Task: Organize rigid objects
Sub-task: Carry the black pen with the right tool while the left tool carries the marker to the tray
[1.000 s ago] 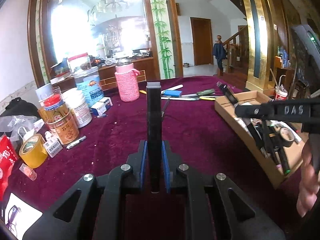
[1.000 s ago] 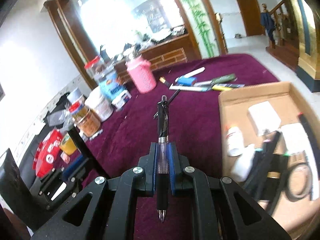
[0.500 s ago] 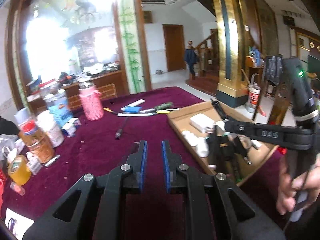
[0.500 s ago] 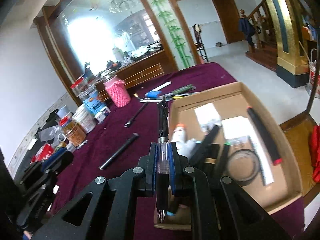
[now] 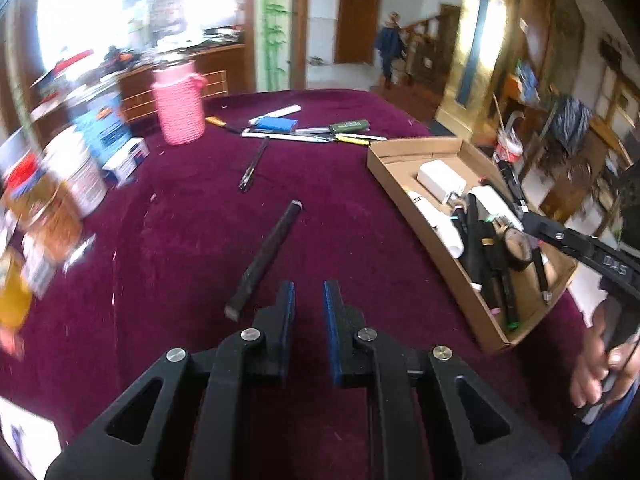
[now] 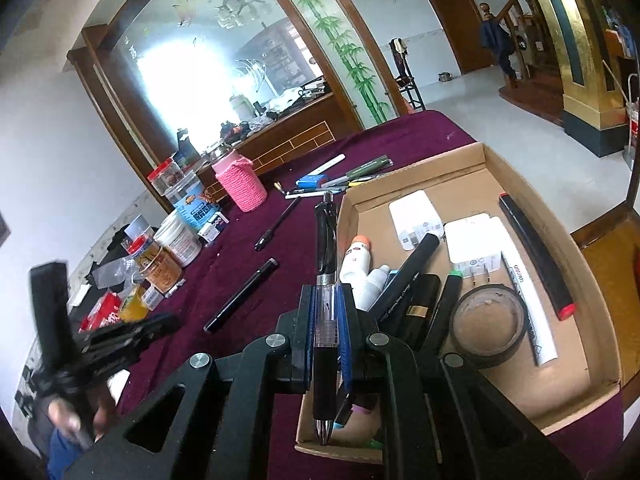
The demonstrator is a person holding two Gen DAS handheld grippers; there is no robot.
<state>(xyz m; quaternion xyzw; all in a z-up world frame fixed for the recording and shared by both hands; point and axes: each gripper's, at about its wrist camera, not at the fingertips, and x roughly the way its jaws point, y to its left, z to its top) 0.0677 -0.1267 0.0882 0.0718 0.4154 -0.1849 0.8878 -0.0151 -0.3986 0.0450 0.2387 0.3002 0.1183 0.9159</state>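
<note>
Right wrist view is showing the right gripper (image 6: 325, 332) gripping a black pen (image 6: 325, 280) over the half-filled cardboard box (image 6: 592, 280) at lower right, while the left gripper (image 5: 308, 304), jaws apart and empty, is hovering above a black marker (image 5: 264, 258) lying mid-frame on the table (image 5: 360, 208), more pens waiting beyond.

A worktop (image 5: 360, 216) draped in deep burgundy cloth carries a cardboard box (image 5: 404, 152) along its right side and a pink knitted jar (image 5: 179, 108) toward the far edge. A long black stick (image 5: 264, 260) and a slim black pen (image 5: 254, 164) lie loose in the middle. Pens and a blue case (image 5: 276, 124) cluster beyond, with tubs and jars (image 6: 176, 240) crowding the left edge.
</note>
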